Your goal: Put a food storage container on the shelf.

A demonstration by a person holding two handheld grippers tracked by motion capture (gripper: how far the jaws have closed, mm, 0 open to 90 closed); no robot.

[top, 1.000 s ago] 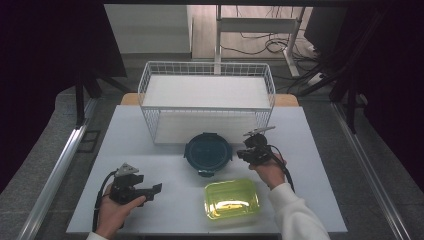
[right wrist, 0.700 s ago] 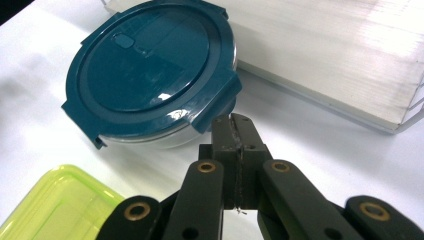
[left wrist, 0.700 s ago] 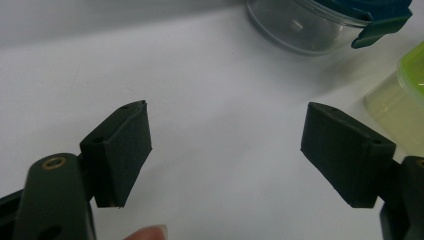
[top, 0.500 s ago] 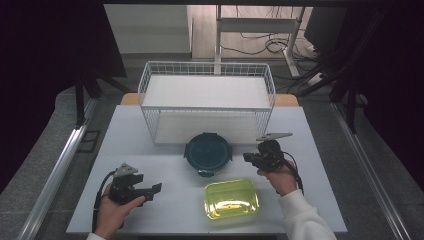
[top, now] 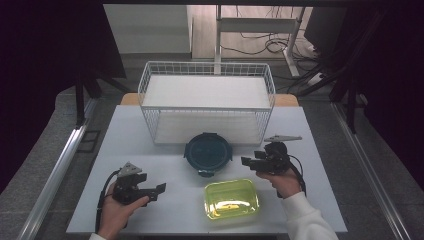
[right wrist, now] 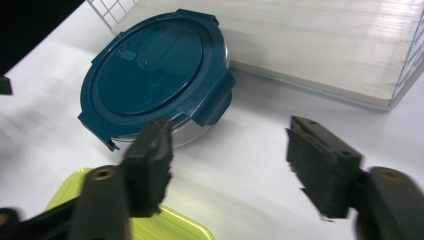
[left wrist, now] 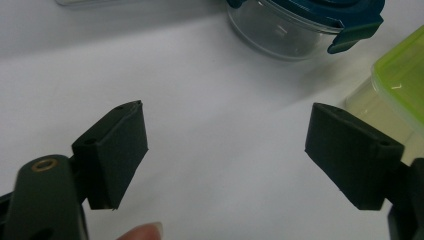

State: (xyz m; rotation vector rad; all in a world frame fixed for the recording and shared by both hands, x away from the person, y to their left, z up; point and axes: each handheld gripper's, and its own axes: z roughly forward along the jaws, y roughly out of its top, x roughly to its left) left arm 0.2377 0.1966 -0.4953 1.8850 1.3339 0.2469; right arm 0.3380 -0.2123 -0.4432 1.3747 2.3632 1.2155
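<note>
Right gripper [top: 248, 161]: my jaws have just been opening, nothing between them, right of the round container [top: 208, 152].
Left gripper [top: 161, 188]: I hold it open, empty.

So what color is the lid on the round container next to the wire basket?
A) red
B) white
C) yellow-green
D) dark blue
D: the round container in front of the wire basket has a dark blue clip-on lid; the yellow-green lid belongs to the rectangular box nearer the person.
</note>
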